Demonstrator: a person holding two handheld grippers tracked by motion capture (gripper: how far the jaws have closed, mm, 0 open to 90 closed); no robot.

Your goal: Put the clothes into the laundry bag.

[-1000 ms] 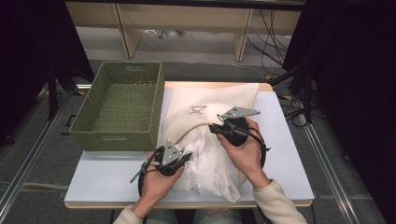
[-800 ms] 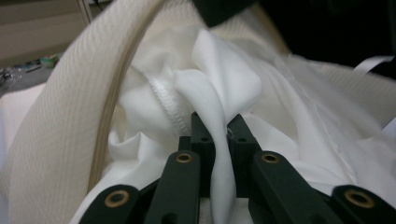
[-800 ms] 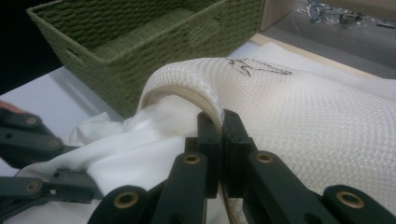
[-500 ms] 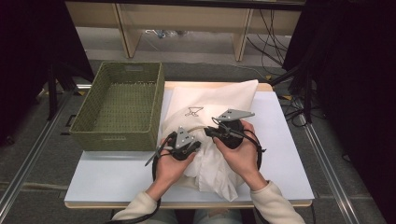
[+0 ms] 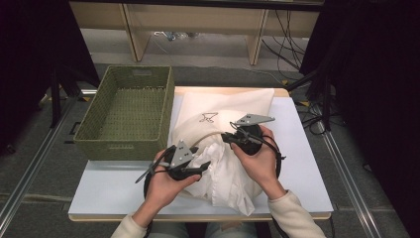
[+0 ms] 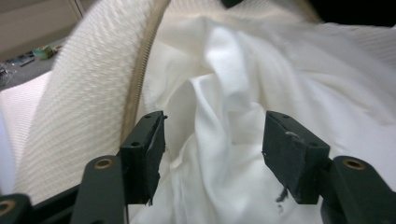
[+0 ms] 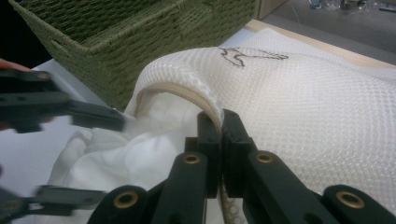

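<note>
Mesh bag (image 5: 233, 111) lies mid-table, just right of green woven basket (image 5: 126, 111). Right gripper (image 7: 220, 122) is pinched tight on the bag's zippered rim, lifting the mouth so it stays open. Left gripper (image 5: 202, 165) jaws have just been opening, wide now, white cloth (image 6: 233, 140) loose between them, likely released after a push inside. Bag: waffle-textured mesh, beige zipper; cloth smooth, crumpled.

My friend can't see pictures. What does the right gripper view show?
A pair of black tongs is pinched shut on the zipper edge of a white mesh laundry bag, holding its mouth open. White cloth spills out of the opening, and the other tongs blur in from the left with their jaws apart. A green woven basket stands behind.
</note>
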